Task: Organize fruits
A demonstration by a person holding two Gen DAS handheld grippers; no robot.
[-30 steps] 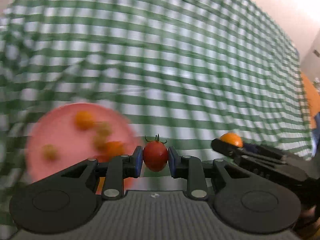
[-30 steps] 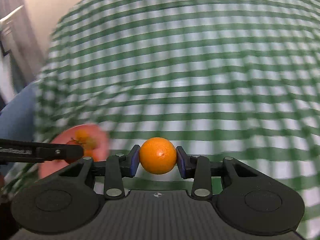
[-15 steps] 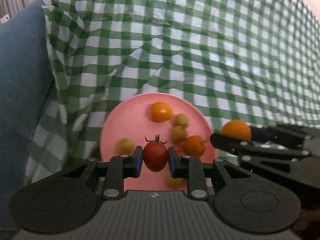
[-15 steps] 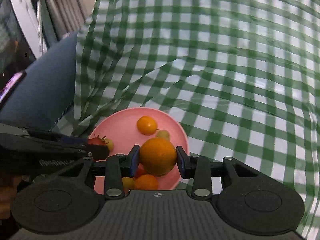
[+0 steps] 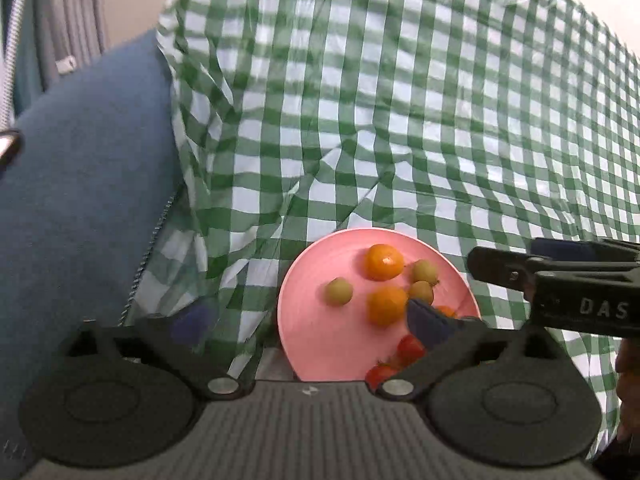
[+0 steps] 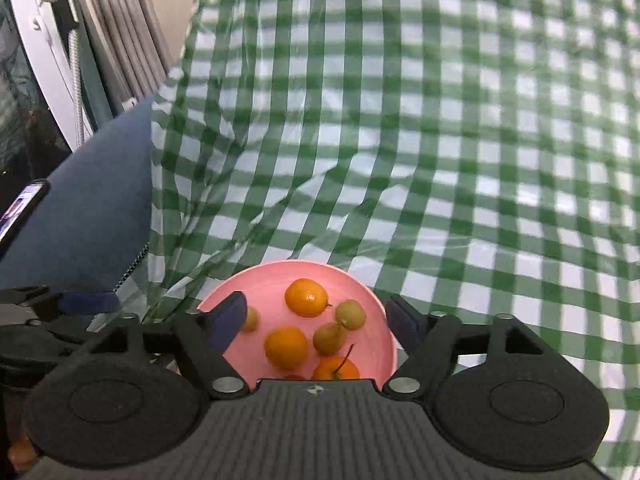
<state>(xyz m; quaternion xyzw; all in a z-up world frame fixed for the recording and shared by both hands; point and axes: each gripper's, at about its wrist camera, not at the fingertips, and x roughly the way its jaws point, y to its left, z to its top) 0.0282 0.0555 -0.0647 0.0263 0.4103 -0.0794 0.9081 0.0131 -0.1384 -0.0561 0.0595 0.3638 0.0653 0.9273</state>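
Two grippers hang over one pink plate (image 6: 376, 300) on a green checked cloth (image 6: 440, 140), and both stand wide apart with nothing between the fingers.

Seen from the right wrist, the right gripper (image 6: 316, 320) frames the plate in the lower middle of the frame. Its two blue pads sit just outside the plate's left and right rims. Between them lie an orange (image 6: 306, 297) toward the far rim, a second orange (image 6: 286, 347) nearer the camera, two greenish fruits (image 6: 350, 314) beside them, and a stemmed orange fruit (image 6: 335, 368) at the near edge, partly cut off by the gripper body.

Seen from the left wrist, the left gripper (image 5: 304, 316) sits left of the plate (image 5: 320, 344). Its right pad overlaps the plate's lower right, touching or just above the fruit there; I cannot tell which. Two red tomatoes (image 5: 408, 348) lie at the near rim beside that pad. The right gripper's black finger crosses the right edge of that frame, just beyond the plate.

Open cloth fills the upper and right parts of both frames. A blue cushion (image 5: 80, 200) borders the cloth at the left, close to the plate's left side.
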